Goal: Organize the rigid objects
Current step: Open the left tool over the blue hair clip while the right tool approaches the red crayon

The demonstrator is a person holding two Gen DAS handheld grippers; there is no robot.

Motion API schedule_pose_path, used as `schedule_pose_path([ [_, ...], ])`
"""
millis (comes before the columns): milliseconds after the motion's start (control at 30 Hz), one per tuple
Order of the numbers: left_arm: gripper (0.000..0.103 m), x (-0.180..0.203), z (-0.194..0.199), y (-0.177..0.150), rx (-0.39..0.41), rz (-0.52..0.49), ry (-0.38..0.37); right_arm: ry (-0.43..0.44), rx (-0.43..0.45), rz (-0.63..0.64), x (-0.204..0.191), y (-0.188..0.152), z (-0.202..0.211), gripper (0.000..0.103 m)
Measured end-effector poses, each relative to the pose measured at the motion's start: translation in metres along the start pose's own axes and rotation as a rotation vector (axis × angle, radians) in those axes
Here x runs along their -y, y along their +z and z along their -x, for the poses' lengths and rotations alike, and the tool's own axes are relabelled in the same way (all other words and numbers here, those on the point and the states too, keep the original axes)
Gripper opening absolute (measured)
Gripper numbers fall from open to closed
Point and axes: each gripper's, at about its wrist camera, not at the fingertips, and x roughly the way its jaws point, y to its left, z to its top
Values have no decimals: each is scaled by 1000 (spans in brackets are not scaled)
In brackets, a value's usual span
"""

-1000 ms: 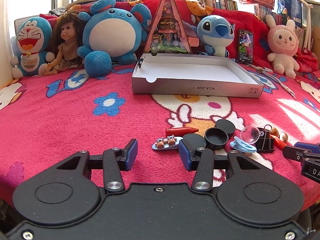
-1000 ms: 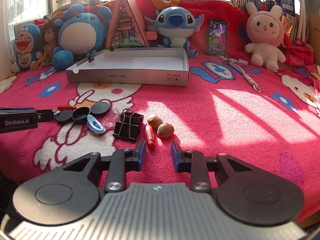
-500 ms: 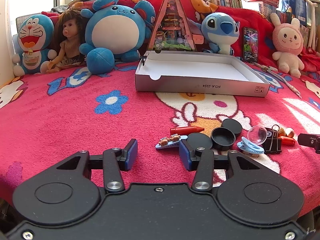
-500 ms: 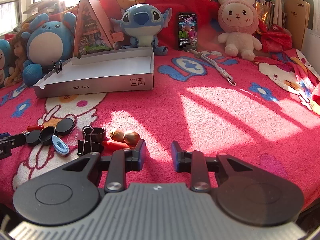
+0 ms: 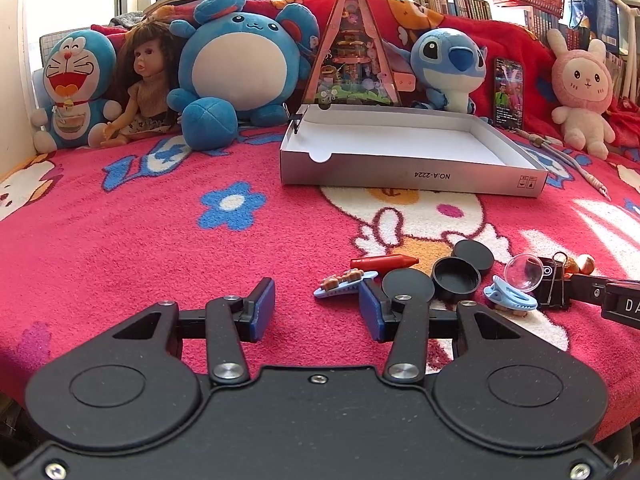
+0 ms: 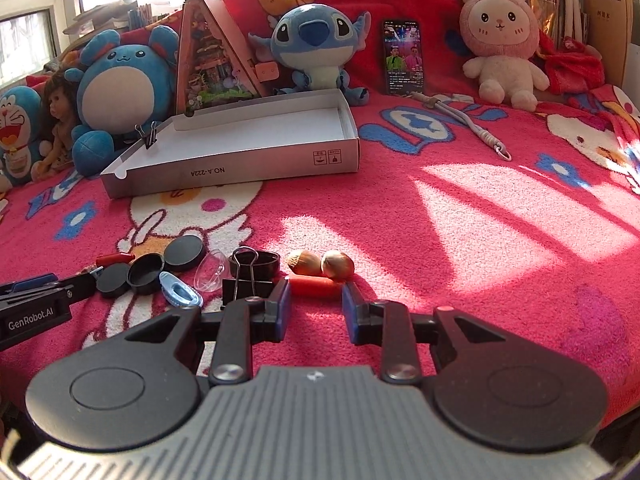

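Small rigid items lie in a cluster on the red blanket: a hair clip with bears [image 5: 345, 282], a red crayon [image 5: 384, 262], black round lids [image 5: 456, 278], a blue claw clip [image 5: 509, 300], a clear dome [image 5: 523, 272], a black binder clip [image 6: 244, 280], two nuts [image 6: 322, 264] and an orange crayon [image 6: 312, 285]. A shallow white cardboard box [image 5: 400, 152] sits open behind them. My left gripper [image 5: 316, 310] is open and empty, just short of the hair clip. My right gripper [image 6: 314, 308] is open and empty, just short of the orange crayon.
Plush toys, a doll [image 5: 146, 80], a triangular toy house [image 5: 352, 52] and a phone [image 6: 403, 58] line the back of the bed. A cord [image 6: 468, 120] lies right of the box. A small binder clip [image 6: 149, 134] is clamped on the box's left wall.
The right gripper swung away to the right, then came back towards the nuts and orange crayon. The left gripper drifted slightly left and back. Both stayed open.
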Motion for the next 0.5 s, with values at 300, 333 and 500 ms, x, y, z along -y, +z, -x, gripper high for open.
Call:
schedule_pose_path([
  [300, 45, 0, 6, 0, 33, -26, 12, -19, 31, -2, -10, 0, -10, 56],
  [333, 46, -1, 6, 0, 30, -23, 12, -22, 33, 6, -11, 1, -12, 57],
  [500, 47, -3, 6, 0, 22, -8, 4, -34, 46, 58, -18, 1, -17, 64],
])
